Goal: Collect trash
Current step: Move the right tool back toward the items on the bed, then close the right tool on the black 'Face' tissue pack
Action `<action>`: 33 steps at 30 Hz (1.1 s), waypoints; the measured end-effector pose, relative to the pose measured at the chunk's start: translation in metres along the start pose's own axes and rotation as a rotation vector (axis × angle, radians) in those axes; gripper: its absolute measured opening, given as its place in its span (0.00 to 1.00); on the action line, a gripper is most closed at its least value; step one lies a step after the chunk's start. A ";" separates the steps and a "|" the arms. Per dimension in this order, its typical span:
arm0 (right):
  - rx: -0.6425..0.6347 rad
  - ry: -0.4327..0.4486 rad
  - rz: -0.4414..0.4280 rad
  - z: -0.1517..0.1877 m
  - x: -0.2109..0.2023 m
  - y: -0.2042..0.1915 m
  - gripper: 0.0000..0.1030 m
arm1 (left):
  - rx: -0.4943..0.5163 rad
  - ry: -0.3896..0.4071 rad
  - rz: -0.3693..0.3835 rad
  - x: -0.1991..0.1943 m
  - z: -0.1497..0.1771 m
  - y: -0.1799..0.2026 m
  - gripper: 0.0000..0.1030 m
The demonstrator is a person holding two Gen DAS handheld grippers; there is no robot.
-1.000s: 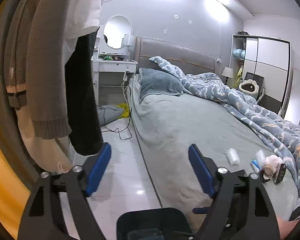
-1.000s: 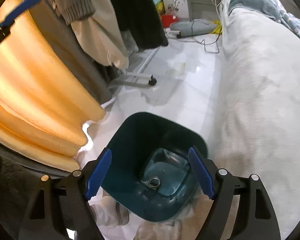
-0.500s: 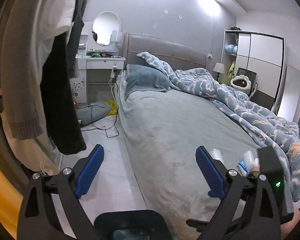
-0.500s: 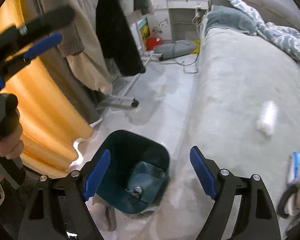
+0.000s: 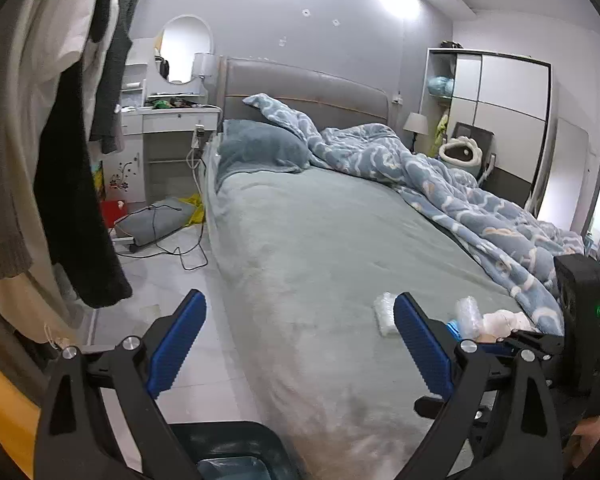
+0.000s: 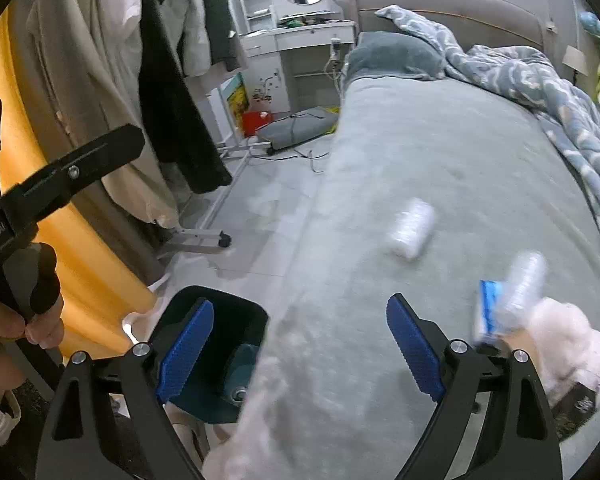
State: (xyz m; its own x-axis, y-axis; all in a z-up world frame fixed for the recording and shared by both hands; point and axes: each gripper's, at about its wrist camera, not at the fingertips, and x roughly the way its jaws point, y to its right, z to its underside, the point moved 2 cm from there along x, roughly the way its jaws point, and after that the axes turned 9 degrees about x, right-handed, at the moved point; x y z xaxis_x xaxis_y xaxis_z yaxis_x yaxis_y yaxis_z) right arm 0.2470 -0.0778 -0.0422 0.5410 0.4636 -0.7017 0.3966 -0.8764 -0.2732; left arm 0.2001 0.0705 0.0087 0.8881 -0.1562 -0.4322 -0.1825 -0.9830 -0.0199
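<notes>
Left gripper (image 5: 300, 340) jaws apart, holding nothing. Right gripper (image 6: 300, 352) likewise apart and empty. A crumpled clear plastic bottle (image 6: 411, 233) lies on the bed (image 6: 440, 152), ahead of the right gripper's right finger. Dark bin (image 6: 216, 360) sits on the floor behind its left finger.

Right wrist view: my right gripper (image 6: 300, 354) spread wide, empty.
Dark bin (image 6: 216, 360) at 7 o'clock beside bed (image 6: 440, 160); crushed bottle (image 6: 412, 227) at 1 o'clock, blurred litter (image 6: 516, 300) at 3.
</notes>
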 end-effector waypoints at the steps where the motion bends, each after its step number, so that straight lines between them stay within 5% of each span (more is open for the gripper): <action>1: 0.009 0.002 0.003 0.000 -0.003 0.006 0.87 | 0.003 -0.006 0.008 0.003 0.001 0.005 0.94; 8: 0.033 0.043 0.042 0.002 -0.027 0.028 0.87 | 0.029 -0.032 0.039 0.019 0.004 0.032 0.94; 20: 0.177 0.200 0.237 0.009 -0.073 0.100 0.87 | 0.036 -0.059 0.114 0.035 0.008 0.076 0.94; 33: 0.270 0.183 0.313 0.028 -0.080 0.148 0.87 | 0.091 -0.103 0.168 0.056 0.018 0.117 0.94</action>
State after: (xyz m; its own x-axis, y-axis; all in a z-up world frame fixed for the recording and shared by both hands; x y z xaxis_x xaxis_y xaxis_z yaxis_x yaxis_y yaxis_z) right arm 0.2416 -0.2478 -0.0454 0.7360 0.1647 -0.6567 -0.0019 -0.9695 -0.2453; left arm 0.2209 -0.0512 -0.0340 0.7949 -0.3022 -0.5262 -0.3664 -0.9303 -0.0192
